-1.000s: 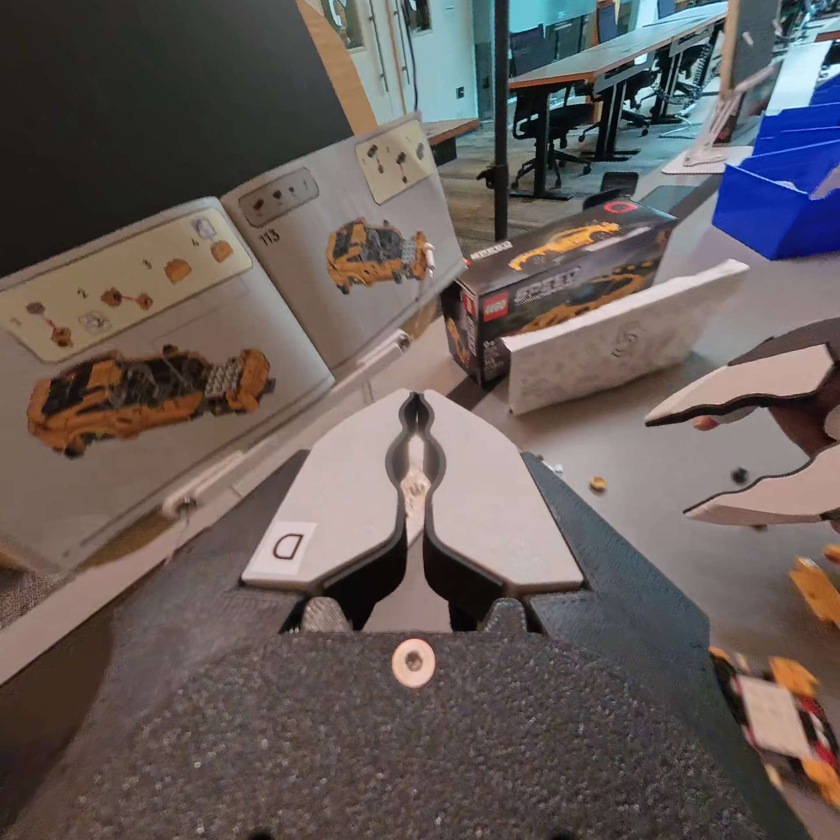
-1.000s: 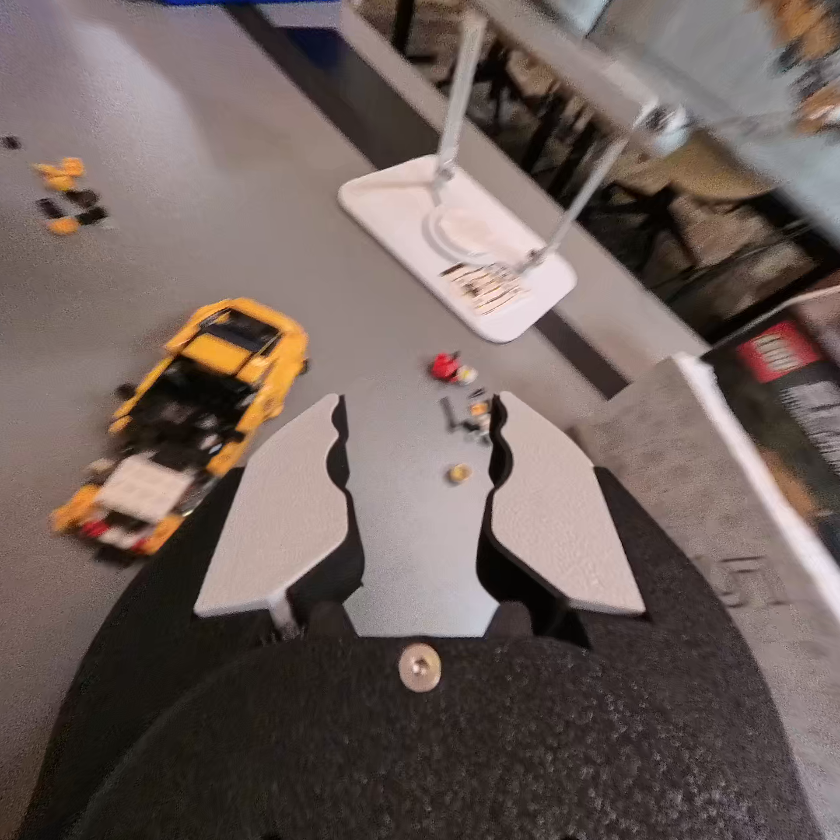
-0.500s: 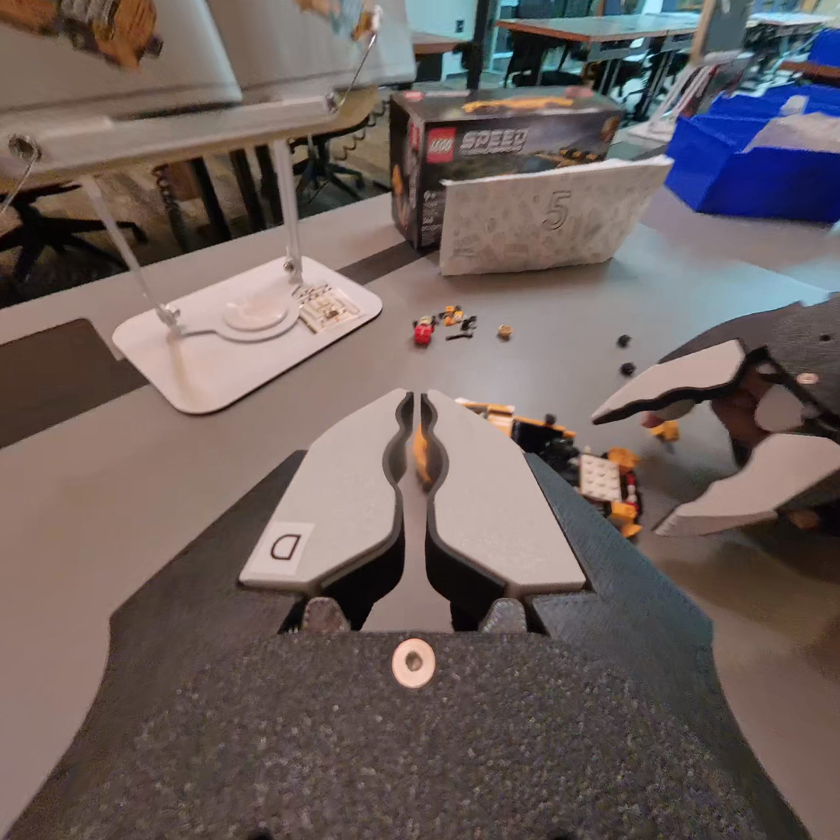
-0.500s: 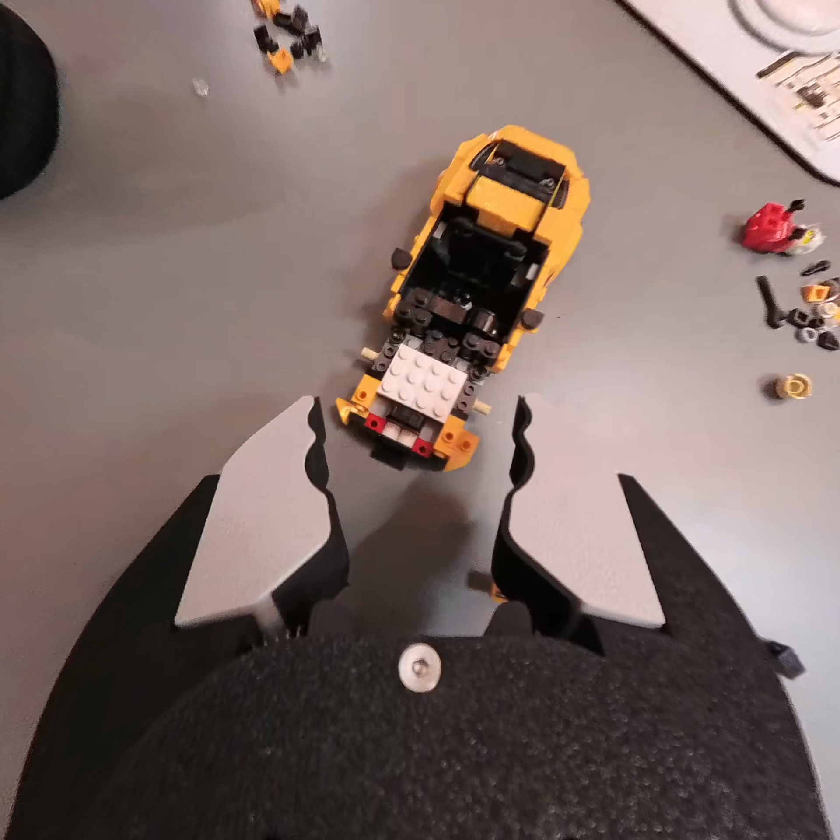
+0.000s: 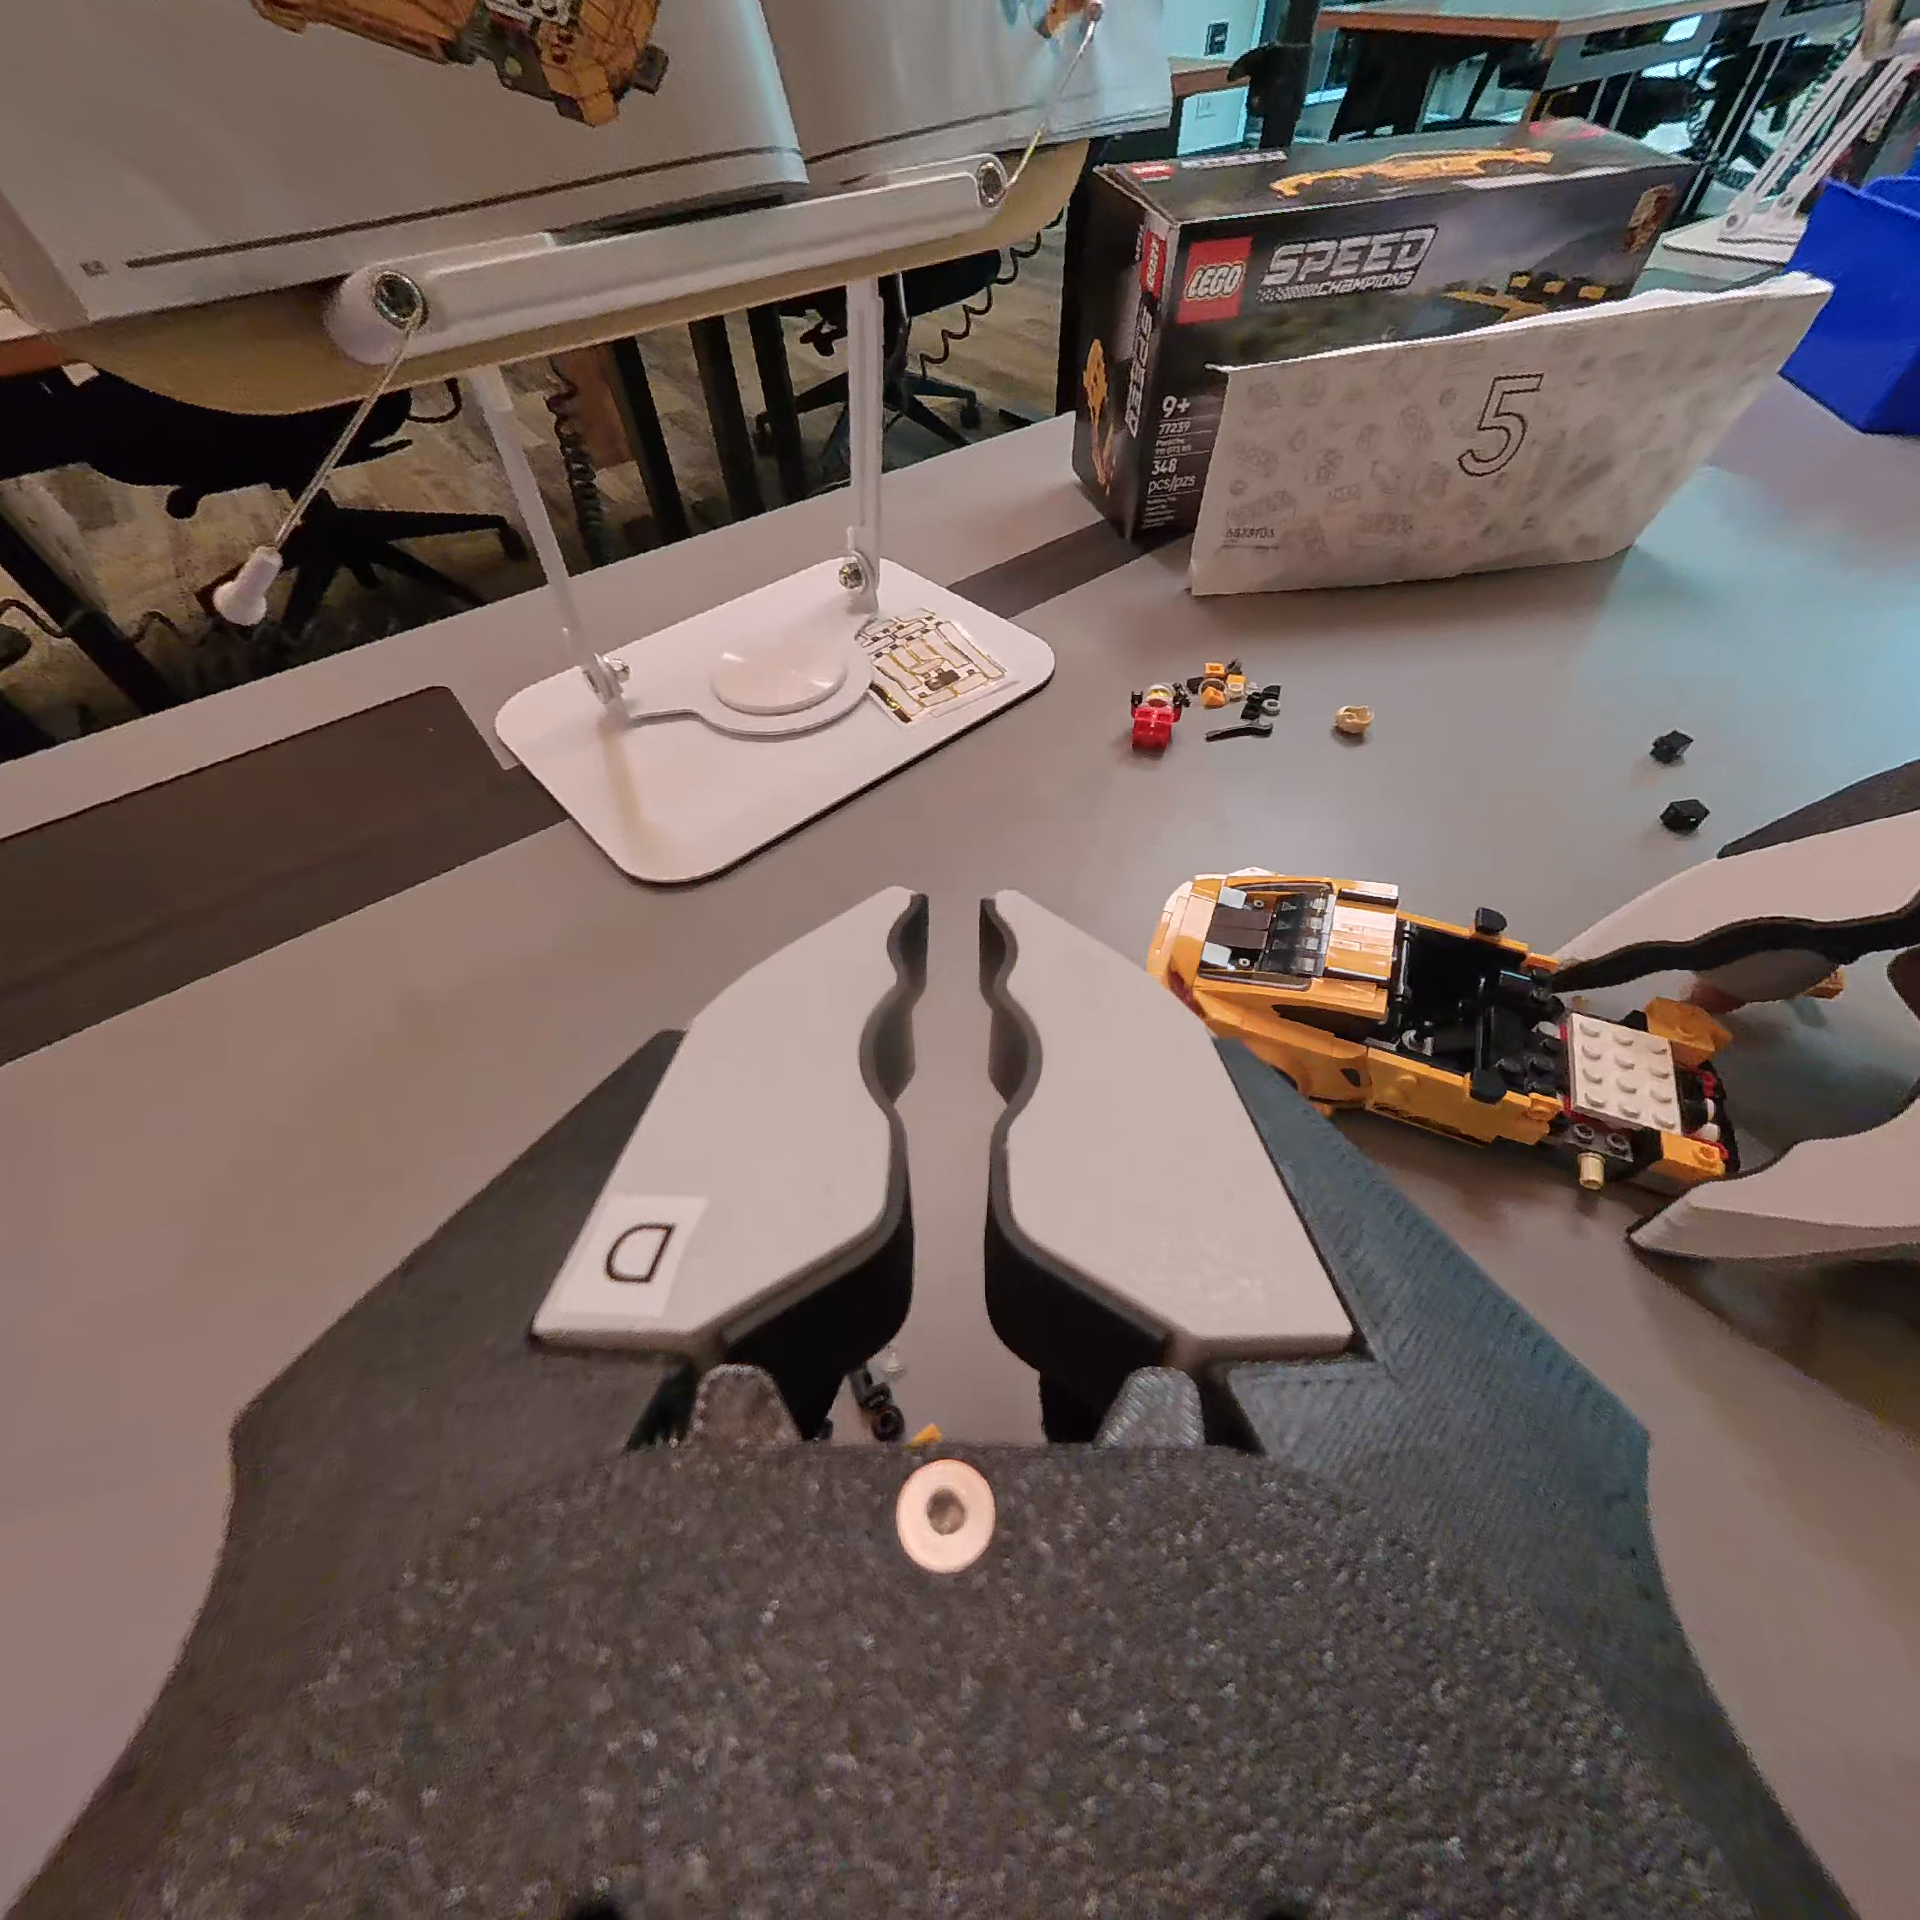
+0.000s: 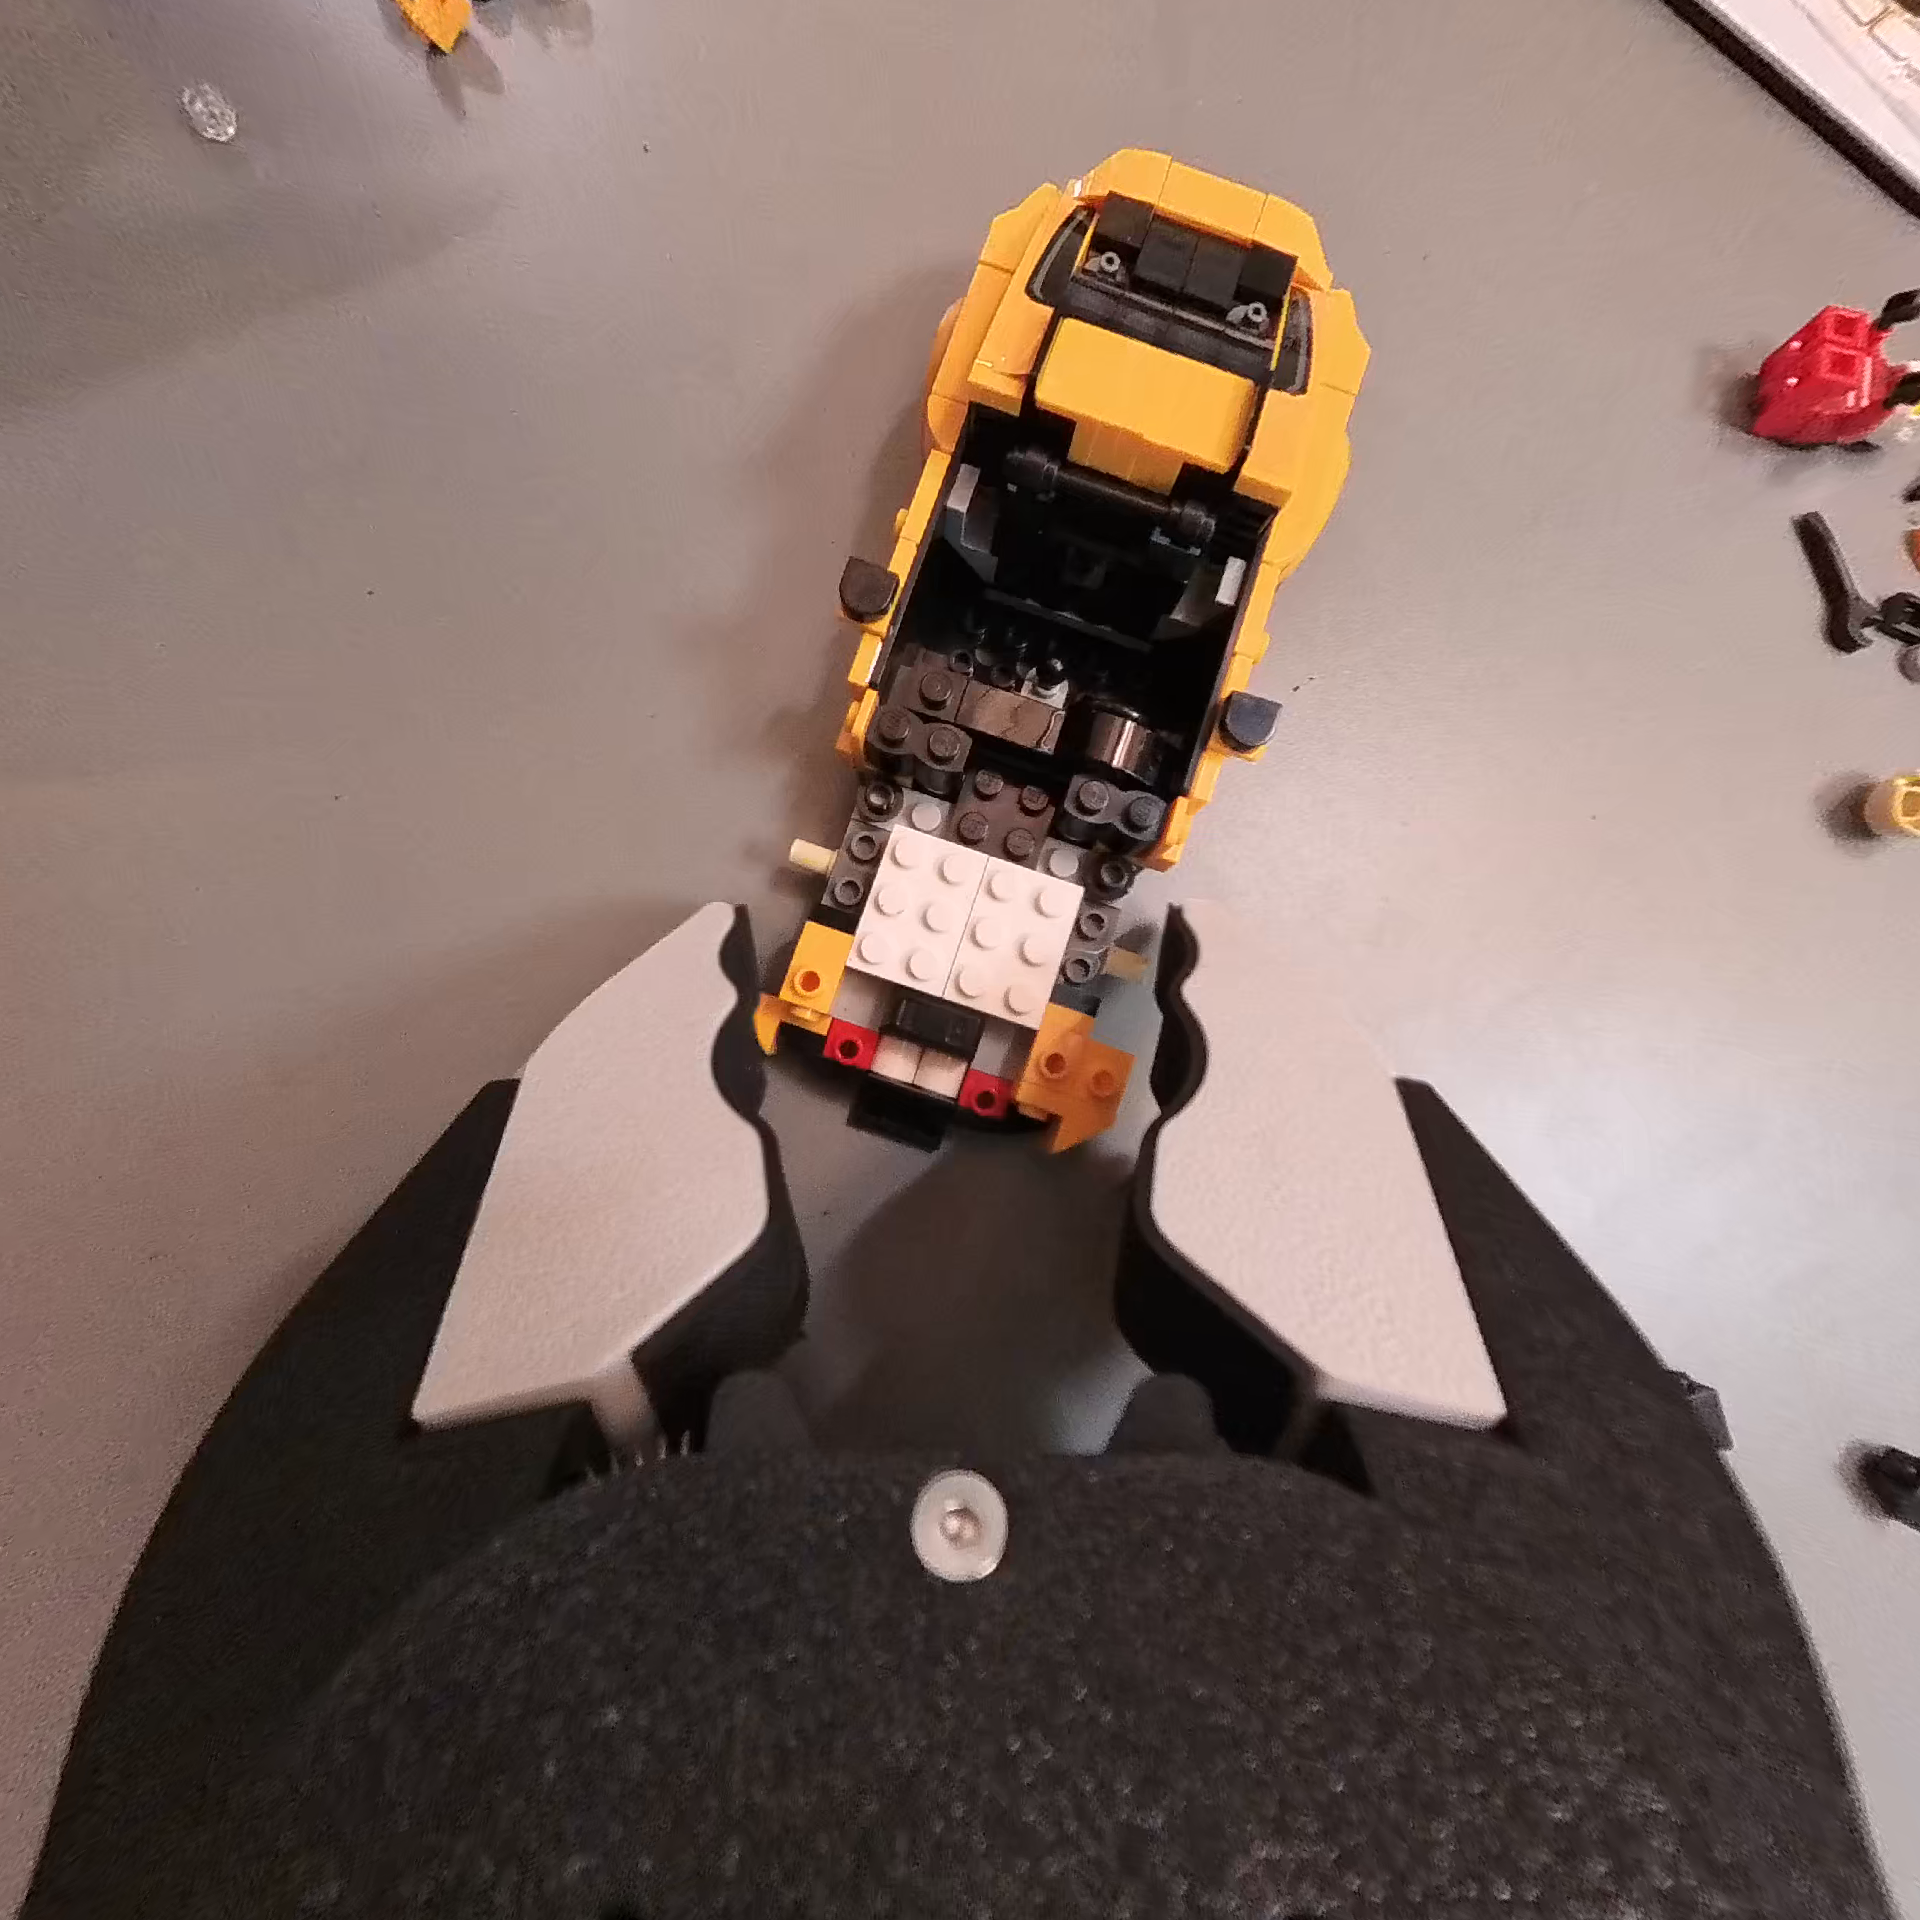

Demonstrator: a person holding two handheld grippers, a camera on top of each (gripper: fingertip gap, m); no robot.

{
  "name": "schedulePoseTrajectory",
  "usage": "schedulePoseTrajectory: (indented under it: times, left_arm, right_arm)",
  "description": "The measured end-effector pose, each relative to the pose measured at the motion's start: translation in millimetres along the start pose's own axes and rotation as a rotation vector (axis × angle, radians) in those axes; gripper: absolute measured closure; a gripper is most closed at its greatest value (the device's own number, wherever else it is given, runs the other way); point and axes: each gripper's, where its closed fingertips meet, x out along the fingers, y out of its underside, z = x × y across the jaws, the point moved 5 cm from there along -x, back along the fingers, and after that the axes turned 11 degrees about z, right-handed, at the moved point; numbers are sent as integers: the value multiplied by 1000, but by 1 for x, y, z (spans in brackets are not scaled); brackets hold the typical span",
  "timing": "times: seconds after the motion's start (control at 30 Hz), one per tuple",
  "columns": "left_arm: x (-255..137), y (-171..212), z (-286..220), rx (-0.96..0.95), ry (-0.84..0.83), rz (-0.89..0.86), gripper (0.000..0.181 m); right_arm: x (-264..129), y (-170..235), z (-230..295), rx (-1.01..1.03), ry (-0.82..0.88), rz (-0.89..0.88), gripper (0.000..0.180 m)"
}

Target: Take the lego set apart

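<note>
Surface: flat matte grey table (image 5: 1299, 665), a dark strip crossing its far edge
Room: office space behind the table, with desks, black swivel chairs and blue plastic bins (image 5: 1860, 312) at far right
Task item: partly stripped yellow and black brick car (image 6: 1081, 623), roof off, white studded plates at its rear, resting on the table
Right gripper (image 6: 951, 935): grey fingers spread wide, 1 on each side of the car's rear end, nothing gripped
Left gripper (image 5: 951, 914): fingers set to a narrow gap, nothing between the tips, low over the table left of the car
Loose parts: small red, orange and black pieces (image 5: 1205, 707) scattered beyond the car
Stand: white metal booklet holder (image 5: 779, 738), open instruction pages above
Packaging: black printed cardboard box (image 5: 1351, 291) with a white numbered paper bag (image 5: 1455, 457) leaning on it
</note>
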Motion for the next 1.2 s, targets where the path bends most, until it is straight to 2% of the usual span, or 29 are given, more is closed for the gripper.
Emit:
schedulePoseTrajectory:
  times: [0.07, 0.47, 1.2]
  left_arm:
    - [1, 2, 1, -4, 0, 7, 172]
    - [12, 9, -4, 30, 7, 27, 172]
    - [22, 17, -23, 124, 47, 30, 172]
  right_arm:
    - [-1, 0, 0, -9, -1, 0, 116]
    - [-2, 0, -6, -30, -15, -4, 120]
    - [-24, -16, -41, 133, -352, -128, 120]
